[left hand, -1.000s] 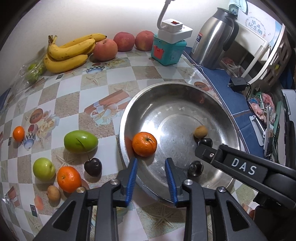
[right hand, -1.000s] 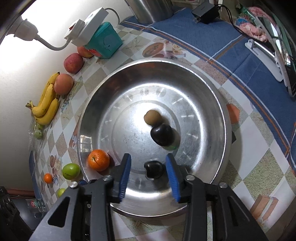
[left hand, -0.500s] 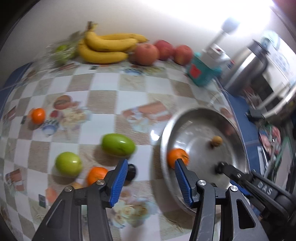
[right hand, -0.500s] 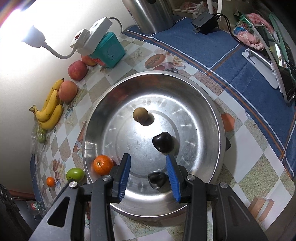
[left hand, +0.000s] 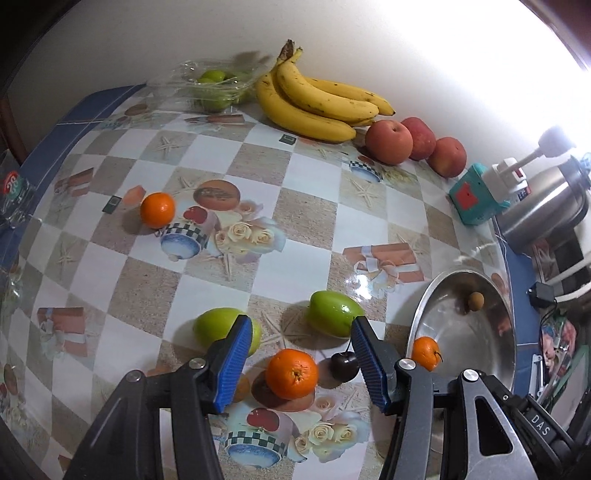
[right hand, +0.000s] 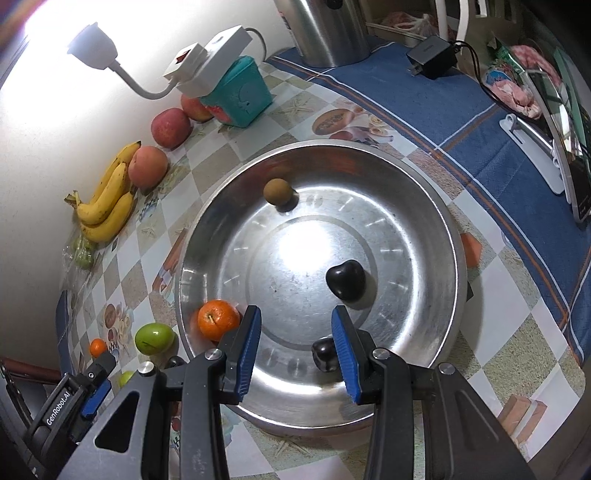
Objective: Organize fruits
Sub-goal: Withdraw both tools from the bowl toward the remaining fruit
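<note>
My left gripper [left hand: 299,319] hovers over the table with its jaws opening. An orange [left hand: 291,373] lies below the gap, untouched, and a dark cherry [left hand: 344,365] rests by the right finger. Two green fruits [left hand: 334,313] [left hand: 221,328] lie just beyond. The steel bowl [right hand: 458,236] holds an orange [right hand: 218,319], a brown longan [right hand: 277,191] and two dark cherries [right hand: 346,282] [right hand: 325,354]. My right gripper [right hand: 295,312] hangs open above the bowl's near side, with nothing between its fingers. The nearer cherry is partly hidden by its right finger.
Bananas [left hand: 317,107], three red apples [left hand: 389,142] and a bag of green fruit [left hand: 218,86] line the wall. Another small orange [left hand: 157,209] lies at the left. A teal box [right hand: 240,92] with a power strip, a lamp and a steel kettle [right hand: 328,29] stand behind the bowl.
My left gripper swung left from over the bowl to over the loose fruits on the table, rolled, and its jaws widened. The right gripper stayed above the bowl.
</note>
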`<act>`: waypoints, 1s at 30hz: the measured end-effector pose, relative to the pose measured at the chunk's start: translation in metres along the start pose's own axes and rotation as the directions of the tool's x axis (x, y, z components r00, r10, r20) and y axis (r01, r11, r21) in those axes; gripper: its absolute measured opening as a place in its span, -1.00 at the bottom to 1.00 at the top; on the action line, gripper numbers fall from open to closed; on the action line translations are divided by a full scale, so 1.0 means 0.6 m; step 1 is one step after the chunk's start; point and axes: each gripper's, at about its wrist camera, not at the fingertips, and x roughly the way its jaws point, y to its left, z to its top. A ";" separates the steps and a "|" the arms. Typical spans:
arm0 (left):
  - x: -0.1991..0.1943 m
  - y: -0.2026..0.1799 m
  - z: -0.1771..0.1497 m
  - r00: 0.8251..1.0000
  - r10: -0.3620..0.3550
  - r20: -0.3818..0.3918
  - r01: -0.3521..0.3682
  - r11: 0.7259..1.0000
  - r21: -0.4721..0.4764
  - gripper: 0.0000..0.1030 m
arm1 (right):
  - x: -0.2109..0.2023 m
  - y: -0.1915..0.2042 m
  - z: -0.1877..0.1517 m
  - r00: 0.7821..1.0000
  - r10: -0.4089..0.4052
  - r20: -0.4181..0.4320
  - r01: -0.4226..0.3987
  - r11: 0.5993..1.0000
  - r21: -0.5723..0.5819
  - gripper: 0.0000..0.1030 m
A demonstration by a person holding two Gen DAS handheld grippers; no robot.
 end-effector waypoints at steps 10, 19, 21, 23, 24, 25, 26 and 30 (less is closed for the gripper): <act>0.006 0.004 -0.002 0.999 0.050 -0.013 -0.050 0.999 -0.015 1.00 | 0.003 0.021 -0.001 1.000 -0.019 0.005 0.020 0.997 -0.077 0.17; 0.019 0.011 -0.007 0.996 0.073 -0.046 -0.074 0.997 -0.023 1.00 | 0.011 0.030 -0.003 0.998 -0.061 0.006 0.061 0.991 -0.121 0.37; 0.019 0.011 -0.007 0.996 0.074 -0.046 -0.075 0.997 -0.022 1.00 | 0.012 0.030 -0.003 0.998 -0.066 0.004 0.066 0.990 -0.124 0.37; 0.021 0.011 -0.007 0.996 0.077 -0.050 -0.078 0.997 -0.023 1.00 | 0.014 0.030 -0.003 0.997 -0.071 0.003 0.071 0.990 -0.126 0.40; 0.022 0.012 -0.007 0.996 0.077 -0.051 -0.078 0.997 -0.024 1.00 | 0.014 0.030 -0.003 0.997 -0.072 0.002 0.072 0.990 -0.125 0.41; 0.022 0.012 -0.007 0.996 0.078 -0.051 -0.079 0.997 -0.025 1.00 | 0.014 0.030 -0.003 0.997 -0.073 0.001 0.073 0.989 -0.125 0.43; 0.022 0.012 -0.007 0.996 0.078 -0.051 -0.080 0.996 -0.026 1.00 | 0.015 0.030 -0.003 0.997 -0.074 0.000 0.074 0.989 -0.125 0.51; 0.022 0.013 -0.009 0.994 0.098 -0.039 -0.099 0.995 -0.021 1.00 | 0.015 0.030 -0.003 0.997 -0.073 0.005 0.073 0.988 -0.133 0.60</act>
